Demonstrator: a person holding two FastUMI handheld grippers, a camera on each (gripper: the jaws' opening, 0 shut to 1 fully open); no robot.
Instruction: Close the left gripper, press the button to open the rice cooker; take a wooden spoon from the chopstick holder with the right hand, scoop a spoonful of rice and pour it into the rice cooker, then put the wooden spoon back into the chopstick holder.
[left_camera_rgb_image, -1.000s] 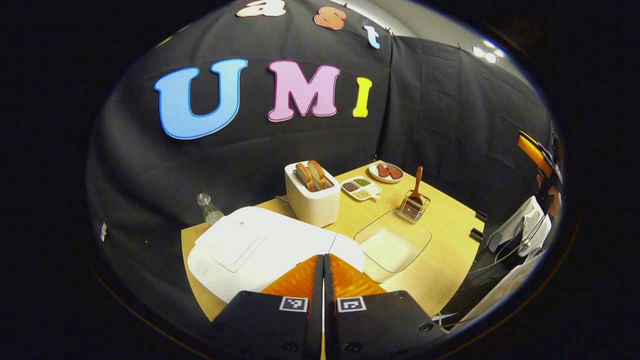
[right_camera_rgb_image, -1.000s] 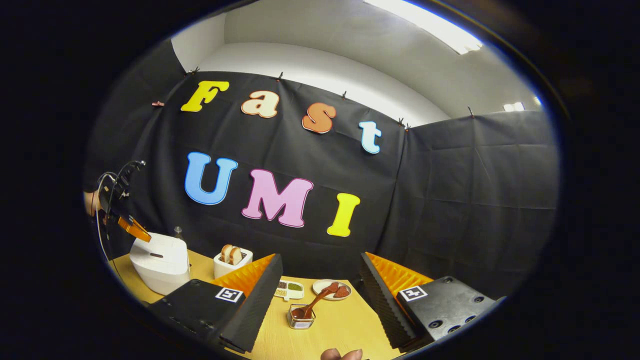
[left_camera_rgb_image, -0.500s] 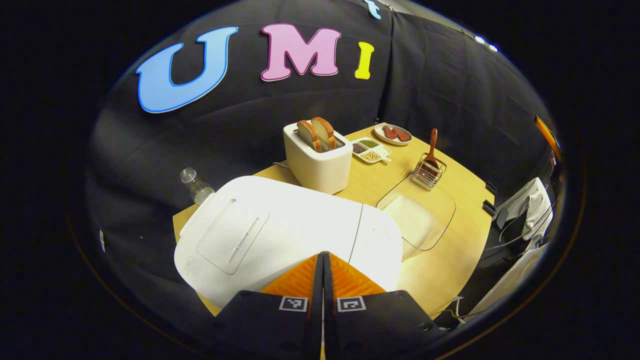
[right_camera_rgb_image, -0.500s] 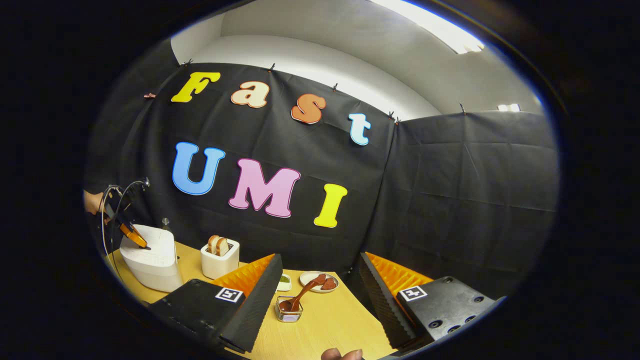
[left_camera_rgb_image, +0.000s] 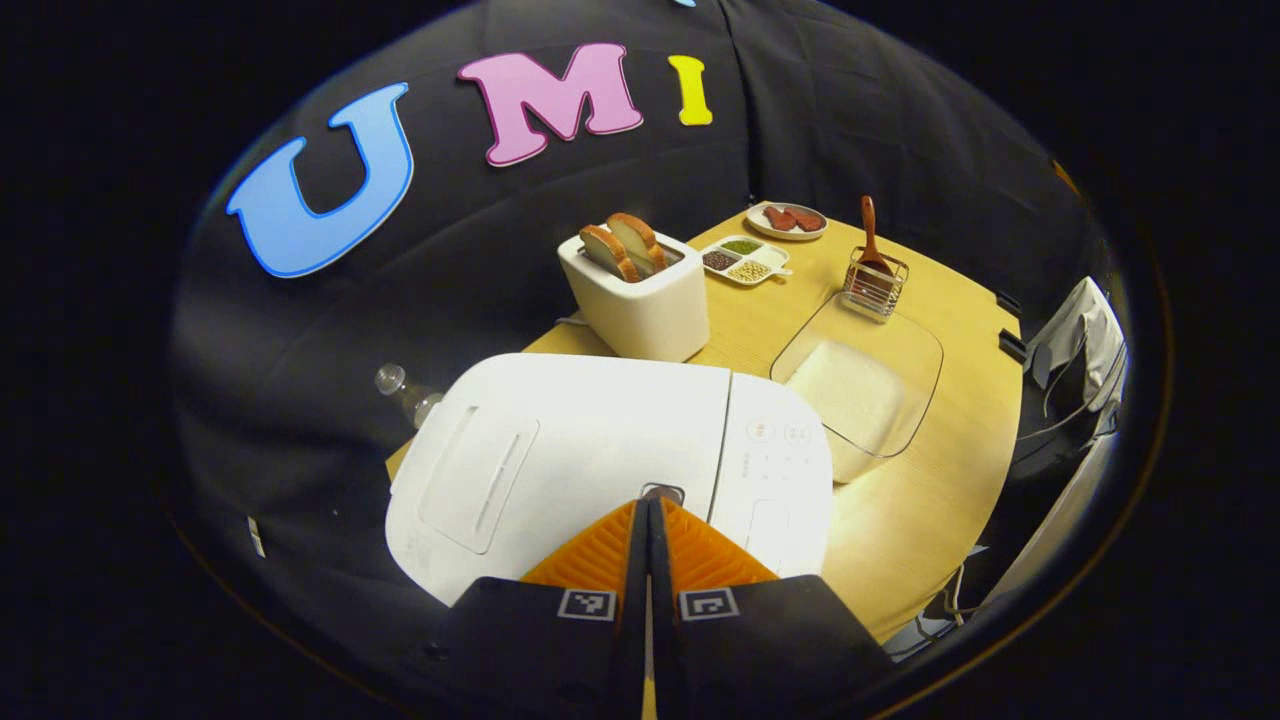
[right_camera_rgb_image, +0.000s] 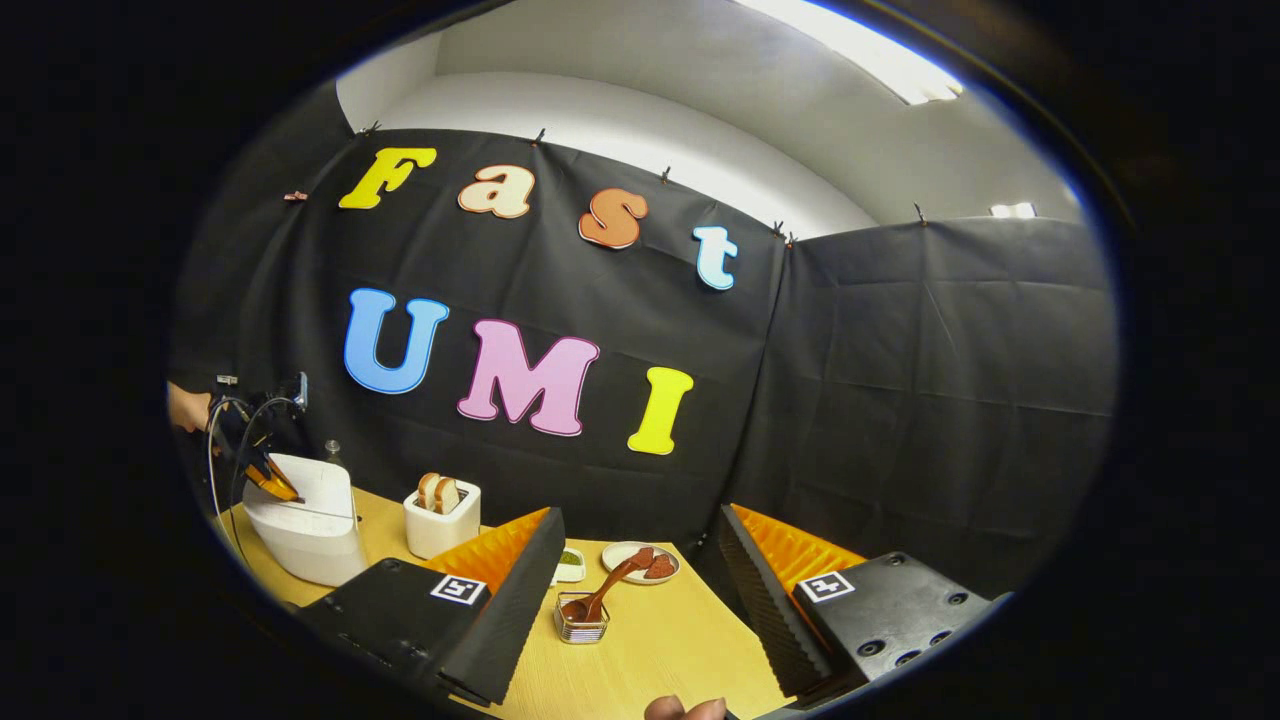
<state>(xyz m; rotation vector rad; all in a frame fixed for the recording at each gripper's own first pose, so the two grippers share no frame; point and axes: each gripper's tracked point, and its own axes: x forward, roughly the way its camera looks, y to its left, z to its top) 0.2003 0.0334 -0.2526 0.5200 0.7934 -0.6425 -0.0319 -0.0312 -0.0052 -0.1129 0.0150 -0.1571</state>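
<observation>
Since the earlier frame, the left gripper (left_camera_rgb_image: 647, 505) has advanced over the rice cooker (left_camera_rgb_image: 590, 450), and its tips now sit at the small button (left_camera_rgb_image: 662, 492) on the closed lid, where before they hung short of it. In the left gripper view the fingers are pressed together with nothing between them. Beyond the cooker stands a white toaster (left_camera_rgb_image: 640, 300) holding two bread slices (left_camera_rgb_image: 622, 245) upright in its slots. To its right lies a divided dish (left_camera_rgb_image: 745, 260) with dark, green and pale grains in separate compartments, and farther back a plate (left_camera_rgb_image: 787, 221) carrying reddish pieces. The wire chopstick holder (left_camera_rgb_image: 875, 287) holds the wooden spoon (left_camera_rgb_image: 870, 232), handle up. Just in front of the holder sits a clear glass tray (left_camera_rgb_image: 905, 345) containing white rice (left_camera_rgb_image: 850, 385). A clear bottle (left_camera_rgb_image: 405, 390) stands behind the cooker. All items rest on the wooden table (left_camera_rgb_image: 930, 500). In the right gripper view, the right gripper (right_camera_rgb_image: 640, 600) hangs above the table (right_camera_rgb_image: 690, 640) with its fingers spread wide apart and empty; the chopstick holder (right_camera_rgb_image: 582, 625) with the wooden spoon (right_camera_rgb_image: 605, 592) leaning in it lies between them, farther off. The plate (right_camera_rgb_image: 640, 560), toaster (right_camera_rgb_image: 440, 520) and rice cooker (right_camera_rgb_image: 305, 525) stand at left, with the left gripper (right_camera_rgb_image: 275, 487) touching the cooker top.
</observation>
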